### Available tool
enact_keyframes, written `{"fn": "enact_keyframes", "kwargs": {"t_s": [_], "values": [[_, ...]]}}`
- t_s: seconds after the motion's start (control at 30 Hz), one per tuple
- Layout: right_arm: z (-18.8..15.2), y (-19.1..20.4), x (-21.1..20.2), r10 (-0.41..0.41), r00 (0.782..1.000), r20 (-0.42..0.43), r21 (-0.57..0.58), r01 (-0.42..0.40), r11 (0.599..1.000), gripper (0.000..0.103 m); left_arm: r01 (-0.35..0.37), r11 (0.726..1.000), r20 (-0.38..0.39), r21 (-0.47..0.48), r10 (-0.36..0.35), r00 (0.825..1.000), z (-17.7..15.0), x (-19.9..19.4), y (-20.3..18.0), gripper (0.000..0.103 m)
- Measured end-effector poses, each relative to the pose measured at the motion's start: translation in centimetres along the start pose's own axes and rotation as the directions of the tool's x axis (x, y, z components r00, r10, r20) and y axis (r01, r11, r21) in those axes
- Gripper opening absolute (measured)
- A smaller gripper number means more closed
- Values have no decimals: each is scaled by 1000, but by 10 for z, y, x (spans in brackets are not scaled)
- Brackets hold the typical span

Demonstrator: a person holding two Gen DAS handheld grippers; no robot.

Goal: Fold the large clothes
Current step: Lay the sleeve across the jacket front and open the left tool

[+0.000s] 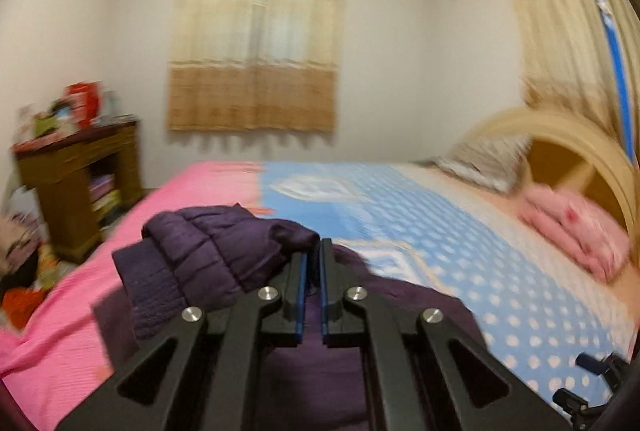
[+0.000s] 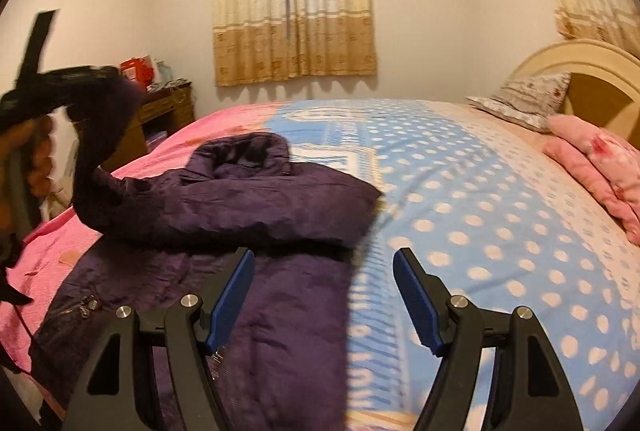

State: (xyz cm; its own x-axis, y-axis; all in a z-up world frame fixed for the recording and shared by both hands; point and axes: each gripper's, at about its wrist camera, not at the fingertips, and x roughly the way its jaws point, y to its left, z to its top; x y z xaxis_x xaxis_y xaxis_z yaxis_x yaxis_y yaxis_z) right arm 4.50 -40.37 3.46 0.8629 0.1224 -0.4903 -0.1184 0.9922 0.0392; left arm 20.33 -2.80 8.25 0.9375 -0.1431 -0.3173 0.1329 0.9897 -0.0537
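A dark purple puffer jacket (image 2: 256, 207) lies on the bed (image 2: 480, 215), collar away from me, its right sleeve folded across the chest. My left gripper (image 1: 314, 251) is shut on the jacket's left sleeve (image 1: 208, 251) and holds it lifted above the jacket body. In the right wrist view the same gripper (image 2: 52, 95) shows at the far left with the sleeve (image 2: 100, 159) hanging from it. My right gripper (image 2: 324, 263) is open and empty, low over the jacket's right edge.
The bed has a pink and blue dotted cover. Pillows (image 2: 524, 99) and a folded pink blanket (image 2: 600, 167) lie by the headboard (image 2: 592, 71) at right. A wooden cabinet (image 1: 80, 183) with clutter stands left of the bed. Curtains (image 2: 292, 3) hang behind.
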Motion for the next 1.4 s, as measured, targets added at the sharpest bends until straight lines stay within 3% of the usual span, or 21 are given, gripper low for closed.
{"fn": "enact_keyframes", "kwargs": {"t_s": [0.1, 0.23, 0.33, 0.37, 0.4, 0.5, 0.57, 0.63, 0.7, 0.77, 0.83, 0.9, 0.93, 1.0, 1.17, 1.27, 1.37, 1.4], "values": [[-9, -20, 0, -31, 999, -31, 34, 32, 999, 72, 64, 995, -88, 75, -57, 995, -22, 37, -61, 8], [-20, -37, -3, -51, 997, -64, 58, 55, 997, 72, 94, 976, -200, 197, -54, 978, -53, 51, -113, 13], [-25, -42, -2, -57, 996, -73, 68, 62, 996, 73, 155, 965, -168, 214, -120, 978, -50, 21, -124, 46], [-26, -43, -1, -55, 996, -76, 72, 61, 996, 73, 146, 963, -141, 227, -116, 983, -47, 10, -125, 70], [-26, -43, 1, -54, 995, -81, 77, 60, 995, 73, 136, 962, -102, 238, -115, 988, -41, -2, -123, 80], [-24, -39, 5, -34, 996, -85, 85, 41, 996, 73, 102, 961, -36, 258, -96, 995, -24, -22, -103, 82], [-16, -30, 7, -9, 997, -81, 69, 15, 998, 73, 47, 963, -39, 267, -37, 999, -21, -19, -78, 94], [-4, -19, 9, 7, 998, -69, 48, -4, 999, 73, -40, 954, -45, 298, 55, 997, -26, -3, -57, 95], [11, -8, 14, 18, 998, -59, 23, -17, 1000, 73, -132, 938, -65, 322, 161, 985, -33, 16, -27, 95], [26, 5, 23, 35, 998, -56, -2, -35, 999, 73, -222, 921, -99, 319, 266, 959, -39, 37, 11, 95], [41, 22, 37, 62, 996, -63, -25, -64, 998, 74, -306, 903, -160, 300, 364, 917, -49, 61, 48, 95], [58, 47, 62, 108, 990, -95, -57, -114, 992, 76, -338, 905, -245, 258, 399, 883, -64, 80, 74, 94], [65, 58, 74, 133, 984, -116, -60, -140, 988, 77, -337, 911, -271, 237, 395, 878, -70, 84, 80, 94], [73, 76, 95, 159, 976, -147, -68, -170, 983, 77, -326, 924, -293, 199, 373, 880, -78, 88, 80, 94], [84, 127, 153, 208, 951, -230, -94, -234, 968, 77, -322, 923, -258, 211, 371, 892, -81, 85, 68, 95], [84, 150, 183, 186, 943, -275, -132, -229, 965, 77, -324, 925, -257, 196, 368, 894, -87, 82, 64, 95], [83, 140, 209, 169, 929, -330, -64, -201, 978, 76, -314, 932, -262, 181, 353, 898, -95, 82, 74, 95], [84, 131, 212, 150, 932, -331, -49, -176, 983, 65, -305, 937, -265, 172, 342, 902, -94, 84, 79, 95]]}}
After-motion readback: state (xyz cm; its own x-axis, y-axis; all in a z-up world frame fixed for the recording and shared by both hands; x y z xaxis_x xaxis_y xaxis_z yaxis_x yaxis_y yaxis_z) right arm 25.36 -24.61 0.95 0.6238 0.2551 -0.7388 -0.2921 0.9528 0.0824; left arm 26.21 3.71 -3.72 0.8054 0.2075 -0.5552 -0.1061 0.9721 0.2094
